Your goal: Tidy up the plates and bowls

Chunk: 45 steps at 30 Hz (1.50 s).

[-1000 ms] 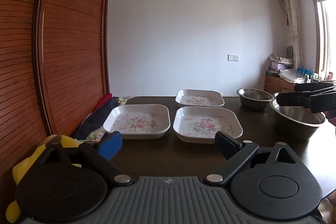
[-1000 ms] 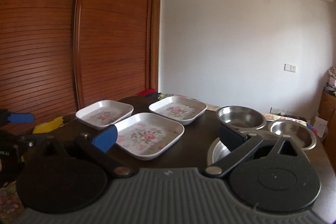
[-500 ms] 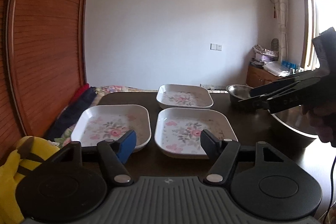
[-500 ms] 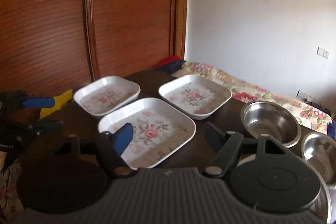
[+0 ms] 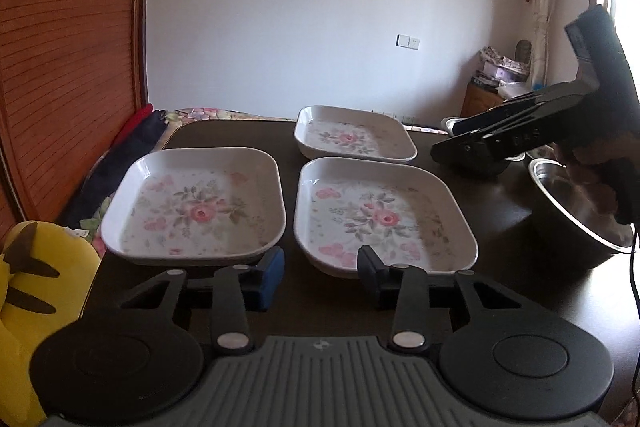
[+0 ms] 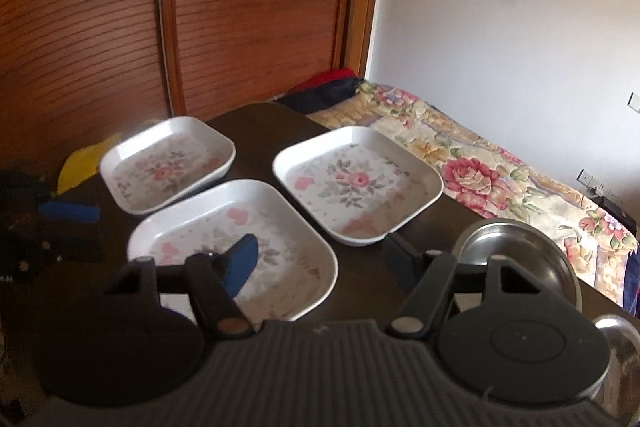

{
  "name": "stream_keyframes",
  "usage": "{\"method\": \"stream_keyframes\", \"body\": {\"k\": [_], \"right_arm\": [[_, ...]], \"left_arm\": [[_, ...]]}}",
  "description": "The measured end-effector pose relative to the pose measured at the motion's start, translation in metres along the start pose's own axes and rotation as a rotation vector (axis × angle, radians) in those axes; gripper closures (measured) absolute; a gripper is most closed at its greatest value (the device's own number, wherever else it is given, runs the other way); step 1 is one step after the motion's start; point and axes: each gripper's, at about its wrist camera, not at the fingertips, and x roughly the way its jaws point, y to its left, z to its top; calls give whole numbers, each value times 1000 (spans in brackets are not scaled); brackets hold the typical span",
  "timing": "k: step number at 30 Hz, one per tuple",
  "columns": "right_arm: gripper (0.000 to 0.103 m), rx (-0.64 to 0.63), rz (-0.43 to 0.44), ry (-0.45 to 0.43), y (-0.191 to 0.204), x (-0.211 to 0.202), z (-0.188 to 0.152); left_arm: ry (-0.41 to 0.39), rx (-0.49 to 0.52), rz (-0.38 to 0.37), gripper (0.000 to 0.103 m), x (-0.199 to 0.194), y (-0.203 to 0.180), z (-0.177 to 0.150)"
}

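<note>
I count three plates (image 5: 193, 202) and two bowls (image 6: 520, 259) on the table (image 5: 500, 227); both hand-held grippers (image 5: 320, 267) (image 6: 320, 251) have just been closing, nothing between them.

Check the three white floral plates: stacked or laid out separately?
Separate. The three floral plates each lie flat on the dark table, side by side, none on top of another.

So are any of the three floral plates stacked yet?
No, all three floral plates lie separately on the table.
</note>
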Motion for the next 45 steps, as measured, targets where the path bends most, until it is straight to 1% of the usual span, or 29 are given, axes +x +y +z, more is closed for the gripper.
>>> {"method": "stream_keyframes", "body": {"k": [3, 5, 9, 11, 15, 21, 25, 28, 29, 31, 32, 35, 38, 40, 45], "right_arm": [[41, 21, -6, 42, -9, 14, 2], [47, 46, -1, 58, -16, 20, 1], [51, 61, 10, 84, -21, 27, -1], [54, 54, 14, 97, -20, 30, -1], [57, 36, 18, 120, -19, 34, 0], [57, 36, 26, 157, -22, 41, 1], [60, 35, 41, 184, -23, 43, 1], [66, 26, 56, 205, -20, 45, 0], [72, 21, 59, 211, -19, 46, -1], [81, 11, 68, 227, -17, 48, -2], [82, 0, 72, 236, -15, 49, -4], [85, -5, 78, 237, -13, 48, -3], [86, -7, 74, 234, -11, 46, -4], [91, -18, 64, 229, -11, 45, -5], [91, -33, 58, 221, -8, 44, -6]], "left_arm": [[8, 15, 2, 38, 4, -1, 2], [19, 13, -6, 40, 8, -1, 2], [45, -10, -30, 43, 15, 2, 5], [50, -15, -30, 45, 17, 2, 5], [62, -24, -41, 45, 21, 2, 6], [68, -20, -41, 45, 23, 1, 9], [80, -28, -51, 45, 27, 2, 11], [88, -44, -58, 45, 29, 4, 13], [90, -47, -60, 45, 29, 4, 13], [90, -43, -60, 45, 29, 4, 13], [91, -41, -59, 45, 30, 4, 14], [92, -43, -57, 45, 30, 4, 14], [94, -49, -59, 45, 30, 5, 12], [90, -57, -68, 44, 30, 7, 12], [96, -69, -59, 44, 30, 8, 12]]}}
